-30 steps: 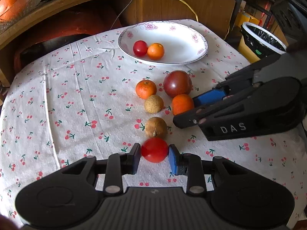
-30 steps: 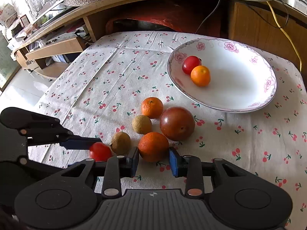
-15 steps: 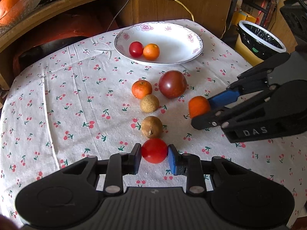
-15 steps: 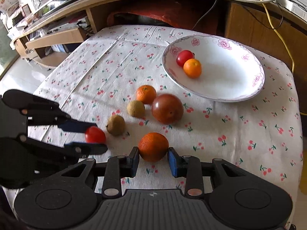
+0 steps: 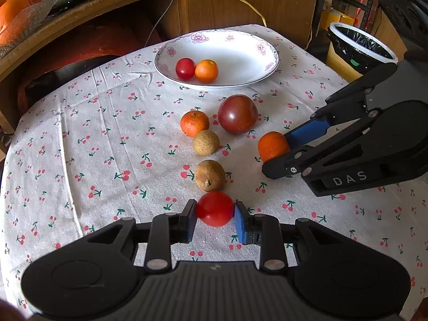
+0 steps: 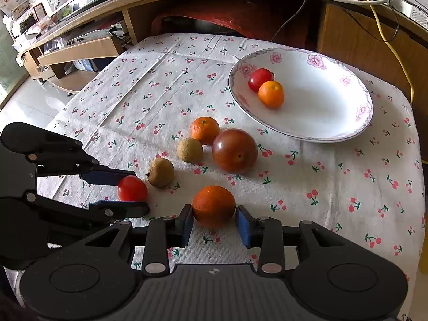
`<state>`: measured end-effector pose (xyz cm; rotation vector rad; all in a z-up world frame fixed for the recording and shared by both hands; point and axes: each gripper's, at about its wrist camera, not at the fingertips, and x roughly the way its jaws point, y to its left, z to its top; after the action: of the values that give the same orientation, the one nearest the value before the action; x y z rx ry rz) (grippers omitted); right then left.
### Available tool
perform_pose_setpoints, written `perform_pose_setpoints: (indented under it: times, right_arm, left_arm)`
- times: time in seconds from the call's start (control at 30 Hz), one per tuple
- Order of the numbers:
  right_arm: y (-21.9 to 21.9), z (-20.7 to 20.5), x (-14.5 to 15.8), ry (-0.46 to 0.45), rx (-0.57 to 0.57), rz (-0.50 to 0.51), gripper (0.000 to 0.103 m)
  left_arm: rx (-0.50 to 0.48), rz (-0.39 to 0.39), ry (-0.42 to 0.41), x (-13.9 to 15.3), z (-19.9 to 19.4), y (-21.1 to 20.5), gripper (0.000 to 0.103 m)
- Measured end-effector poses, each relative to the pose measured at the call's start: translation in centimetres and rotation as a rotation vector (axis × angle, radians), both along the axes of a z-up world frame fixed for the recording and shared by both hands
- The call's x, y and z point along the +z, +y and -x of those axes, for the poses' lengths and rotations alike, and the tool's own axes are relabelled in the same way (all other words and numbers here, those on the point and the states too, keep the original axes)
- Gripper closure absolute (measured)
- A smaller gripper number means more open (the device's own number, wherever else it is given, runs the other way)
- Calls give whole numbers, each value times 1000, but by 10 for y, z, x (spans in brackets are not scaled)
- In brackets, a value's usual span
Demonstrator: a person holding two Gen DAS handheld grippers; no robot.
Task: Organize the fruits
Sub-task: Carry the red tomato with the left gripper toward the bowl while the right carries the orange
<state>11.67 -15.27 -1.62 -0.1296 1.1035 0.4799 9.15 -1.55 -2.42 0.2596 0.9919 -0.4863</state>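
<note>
My left gripper (image 5: 215, 214) is shut on a small red tomato (image 5: 215, 208), held just above the cloth; the same tomato (image 6: 132, 188) shows in the right wrist view. My right gripper (image 6: 214, 223) is shut on an orange (image 6: 214, 205), seen also as the orange (image 5: 272, 145) in the left wrist view. A white flowered plate (image 5: 240, 53) at the back holds a red tomato (image 5: 185, 68) and a small orange (image 5: 206, 71). On the cloth lie a tangerine (image 5: 194, 123), a large dark red fruit (image 5: 237, 113) and two brown fruits (image 5: 206, 142) (image 5: 209, 175).
The table wears a cherry-print cloth (image 5: 93, 147). A wooden desk (image 5: 240, 2) with cables stands behind it. A lined bin (image 5: 358, 48) sits off the right edge. A glass bowl of oranges (image 5: 16, 16) rests on the desk at far left.
My right gripper has lifted the orange away from the cluster, back and to the right. My left gripper has raised the red tomato slightly off the cloth.
</note>
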Motion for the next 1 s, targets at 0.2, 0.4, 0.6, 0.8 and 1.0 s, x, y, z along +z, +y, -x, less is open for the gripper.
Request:
perform_pose_setpoints:
  times: [0.2,0.4,0.6,0.8,1.0]
  right_arm:
    - [0,0,0,4,2,4,72]
    - [1,1,0,3,2,10,74]
    - [0,3,3,0,0,15,74]
    - [0,5,15,-22,-3,-15,74]
    - [-6,3,22,-42,-27,-20,74]
  left_arm:
    - [14,-3,10,1,0,-1,65]
    - [28,-9,16,1,-1,-2,65]
    - [20,-10,7,5,-1,-4,66]
    - [16,1,-23,15,-3,-9,66]
    - [25,3,-50,24,-11,-15,66]
